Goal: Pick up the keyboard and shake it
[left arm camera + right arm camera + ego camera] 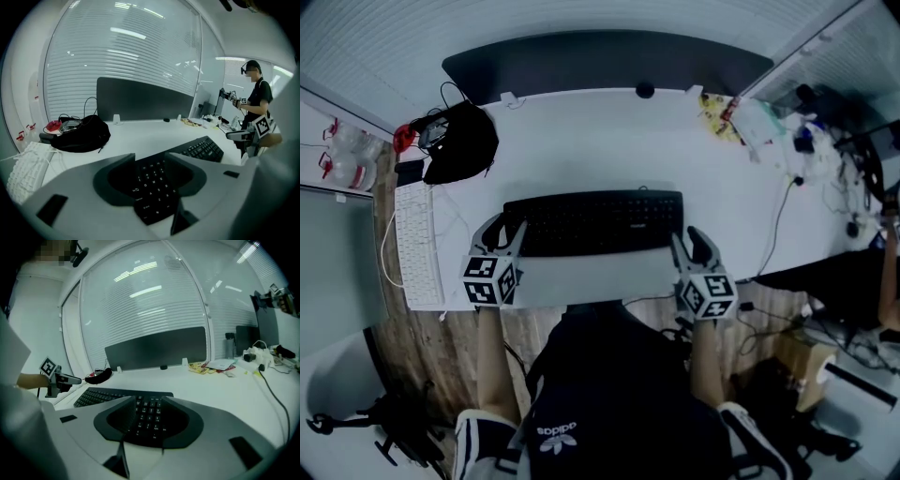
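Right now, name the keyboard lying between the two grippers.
The flat black keyboard mid-desk, left gripper and right gripper at its ends; the white keyboard lies at the left edge.

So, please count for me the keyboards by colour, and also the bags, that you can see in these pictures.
Black keyboard: 1
White keyboard: 1
Black bag: 1
Total: 3

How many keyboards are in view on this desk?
2: a black keyboard mid-desk in front of the person, and a white keyboard at the desk's left end. None appears hidden.
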{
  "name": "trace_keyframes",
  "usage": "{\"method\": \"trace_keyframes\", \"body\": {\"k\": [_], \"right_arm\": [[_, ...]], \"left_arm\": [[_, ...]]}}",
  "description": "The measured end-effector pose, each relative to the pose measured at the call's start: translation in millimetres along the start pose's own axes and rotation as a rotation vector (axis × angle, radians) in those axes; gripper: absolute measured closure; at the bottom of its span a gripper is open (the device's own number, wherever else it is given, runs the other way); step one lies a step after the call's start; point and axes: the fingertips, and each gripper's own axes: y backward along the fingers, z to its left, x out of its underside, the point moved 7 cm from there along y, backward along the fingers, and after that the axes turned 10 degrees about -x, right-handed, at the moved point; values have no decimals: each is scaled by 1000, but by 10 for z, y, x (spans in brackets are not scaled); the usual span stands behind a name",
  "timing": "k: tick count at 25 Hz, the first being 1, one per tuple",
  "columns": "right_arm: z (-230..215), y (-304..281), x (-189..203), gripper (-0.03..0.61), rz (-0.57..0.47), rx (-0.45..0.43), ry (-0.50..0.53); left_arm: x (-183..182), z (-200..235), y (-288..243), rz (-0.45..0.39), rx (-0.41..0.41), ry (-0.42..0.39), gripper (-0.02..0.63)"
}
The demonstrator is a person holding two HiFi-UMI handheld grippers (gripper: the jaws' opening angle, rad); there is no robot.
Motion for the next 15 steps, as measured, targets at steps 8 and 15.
{"method": "trace_keyframes", "body": {"k": [8, 15], "right_arm": [[-208, -135, 315, 405, 89, 10, -83], [-323, -235, 464, 395, 150, 5, -136]], "left_arm": [[224, 206, -333, 151, -24, 64, 418], [339, 380, -487, 217, -60, 102, 410]]}}
